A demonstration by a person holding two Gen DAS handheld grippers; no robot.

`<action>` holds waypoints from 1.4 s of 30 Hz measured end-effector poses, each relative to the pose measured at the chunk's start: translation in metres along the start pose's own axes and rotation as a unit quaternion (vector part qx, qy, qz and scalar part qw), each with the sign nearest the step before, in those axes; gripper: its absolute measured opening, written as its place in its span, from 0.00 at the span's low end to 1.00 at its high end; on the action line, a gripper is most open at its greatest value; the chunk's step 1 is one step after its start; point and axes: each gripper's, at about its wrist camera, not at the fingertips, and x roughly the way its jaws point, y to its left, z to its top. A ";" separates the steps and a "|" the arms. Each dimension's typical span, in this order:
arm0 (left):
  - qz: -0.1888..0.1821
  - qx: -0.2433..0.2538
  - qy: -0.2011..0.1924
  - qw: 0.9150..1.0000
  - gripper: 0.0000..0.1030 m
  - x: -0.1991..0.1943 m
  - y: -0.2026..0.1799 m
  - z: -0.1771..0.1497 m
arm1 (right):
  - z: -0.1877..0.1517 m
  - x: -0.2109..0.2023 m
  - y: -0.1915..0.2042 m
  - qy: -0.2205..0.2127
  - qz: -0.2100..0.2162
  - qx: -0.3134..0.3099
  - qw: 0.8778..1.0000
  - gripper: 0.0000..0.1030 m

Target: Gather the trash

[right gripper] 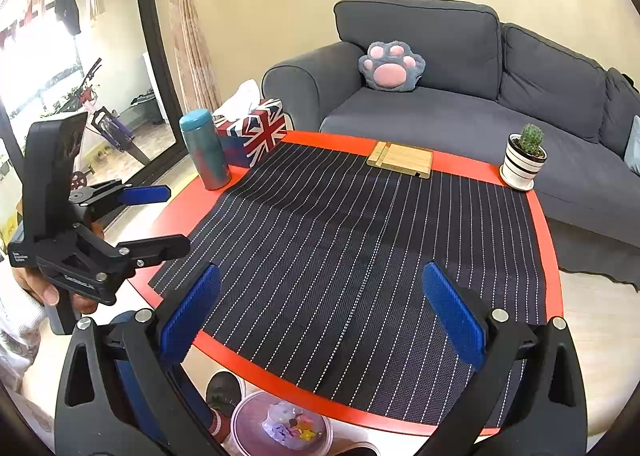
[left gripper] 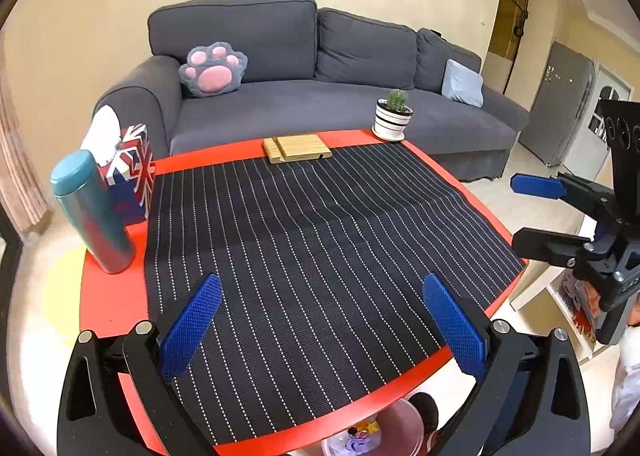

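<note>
A pink trash bin [right gripper: 280,428] with crumpled colourful scraps inside stands on the floor below the table's near edge; it also shows in the left wrist view [left gripper: 372,434]. My left gripper [left gripper: 322,322] is open and empty above the striped mat [left gripper: 320,256]. It also shows in the right wrist view [right gripper: 160,216], off the table's left side. My right gripper [right gripper: 322,314] is open and empty above the mat's near edge. It appears in the left wrist view [left gripper: 524,212] at the right. No loose trash shows on the table.
On the red table [right gripper: 440,160] stand a teal flask [right gripper: 204,150], a Union Jack tissue box [right gripper: 256,132], a wooden stand [right gripper: 402,160] and a potted cactus [right gripper: 524,158]. A grey sofa [right gripper: 460,104] with a paw cushion [right gripper: 392,66] is behind.
</note>
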 end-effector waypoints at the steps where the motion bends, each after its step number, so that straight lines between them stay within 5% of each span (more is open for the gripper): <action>1: 0.002 -0.001 -0.001 1.000 0.94 -0.001 0.000 0.000 | -0.001 0.002 0.000 0.002 0.000 0.000 1.000 0.96; 42: 0.006 0.000 0.010 1.000 0.94 0.007 -0.003 0.000 | -0.006 0.007 -0.008 0.012 -0.004 0.007 1.000 0.96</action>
